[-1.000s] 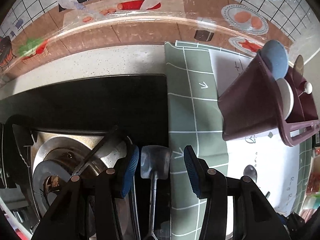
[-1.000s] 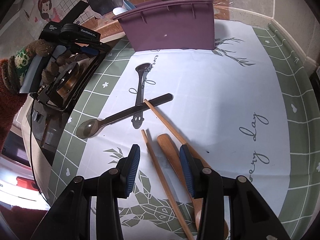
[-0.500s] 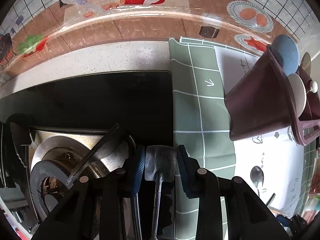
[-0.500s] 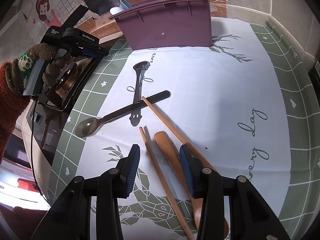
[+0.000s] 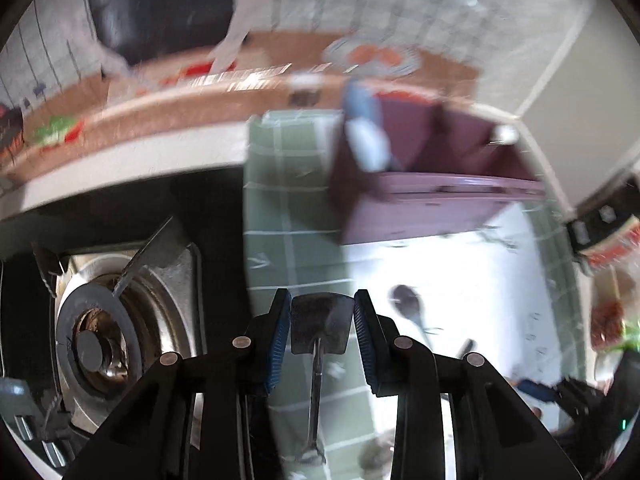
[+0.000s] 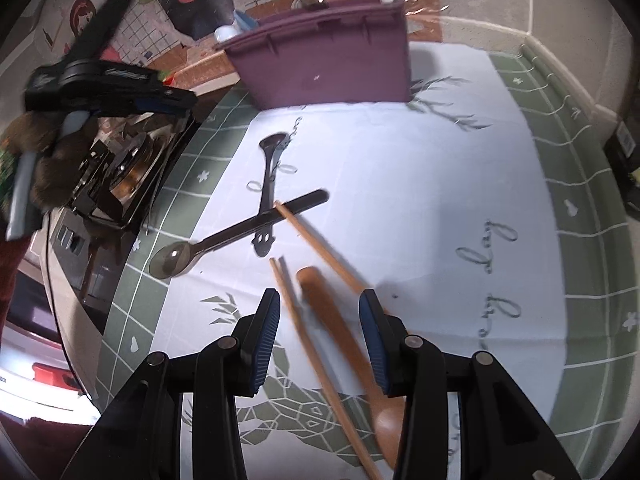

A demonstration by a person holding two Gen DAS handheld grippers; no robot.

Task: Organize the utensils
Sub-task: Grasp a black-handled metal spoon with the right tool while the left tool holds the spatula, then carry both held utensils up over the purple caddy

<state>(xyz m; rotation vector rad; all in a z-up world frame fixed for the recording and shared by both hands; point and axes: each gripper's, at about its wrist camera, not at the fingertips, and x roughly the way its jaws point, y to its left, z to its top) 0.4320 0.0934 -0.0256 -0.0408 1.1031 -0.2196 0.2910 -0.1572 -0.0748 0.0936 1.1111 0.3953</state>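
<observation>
- Left gripper [image 5: 319,326] was closed on a small metal spatula [image 5: 319,322]; both blue pads touched the side edges of its blade.
- Spatula's long axis ran along the fingers: blade forward between the tips, thin handle trailing back toward the camera.
- Left wrist view was motion-blurred. The held spatula hung above the green checked border of the mat [image 5: 288,184], beside the gas stove [image 5: 104,320] at the desk's left side.
- Purple utensil holder [image 5: 432,200] stood on the mat near the desk's back edge, upright, with utensil ends showing above its rim.
- Right gripper [image 6: 319,312] was open, fingers apart, holding nothing; it hung over the mat's white centre.
- Wooden spoon [image 6: 348,344] lay between the right fingers, handle pointing away from the camera, bowl nearer it.
- Two wooden chopsticks [image 6: 316,356] lay either side of the spoon, roughly parallel to it.
- Large metal spoon [image 6: 236,236] lay diagonally, bowl toward the stove side; a small dark spoon [image 6: 267,188] lay crossed with it, bowl pointing toward the holder.
</observation>
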